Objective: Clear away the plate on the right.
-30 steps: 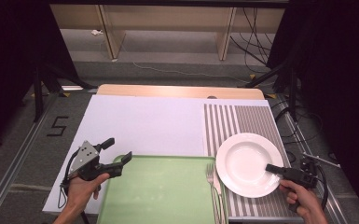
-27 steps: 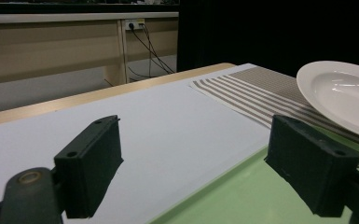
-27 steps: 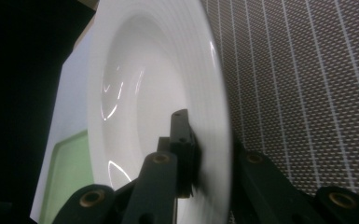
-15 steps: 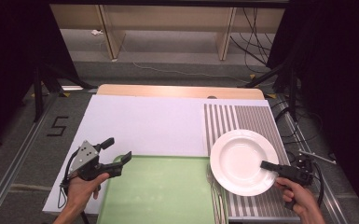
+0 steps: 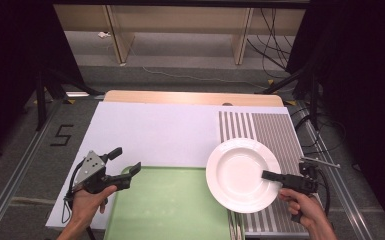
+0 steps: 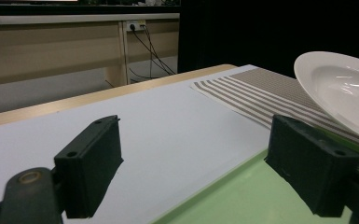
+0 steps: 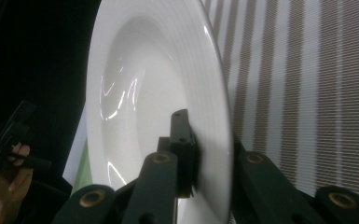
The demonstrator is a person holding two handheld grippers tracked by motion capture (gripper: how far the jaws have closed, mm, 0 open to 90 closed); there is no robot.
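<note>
Nearest the person, the left hand (image 5: 87, 205) held the left gripper (image 5: 125, 167) at the front left of the table, just over the corner where the green mat (image 5: 170, 205) met the white sheet (image 5: 150, 132). Its jaws stood wide apart with nothing between them; in the left gripper view one black pad (image 6: 91, 165) hung over the white sheet and the other over the mat's edge.

At the front right, the right hand (image 5: 302, 207) gripped the right gripper (image 5: 270, 176), whose jaws were clamped together on the near rim of the plate (image 5: 240, 170). In the right gripper view one jaw lay on the inside of the rim and the other behind it, the rim pinched between. The plate, white and deep with a broad rim, was lifted and tilted: from the left gripper view its edge rose clear above the striped mat (image 5: 265, 130). Seen from above, it hung over the left part of the striped mat, its left edge reaching over the white sheet and the corner of the green mat.

Farther off, the striped mat lay on the right side of the table. Beyond both showed a strip of bare wooden tabletop (image 5: 190, 97), then the floor with cables (image 5: 275, 45) and pale wooden furniture (image 5: 180, 20).
</note>
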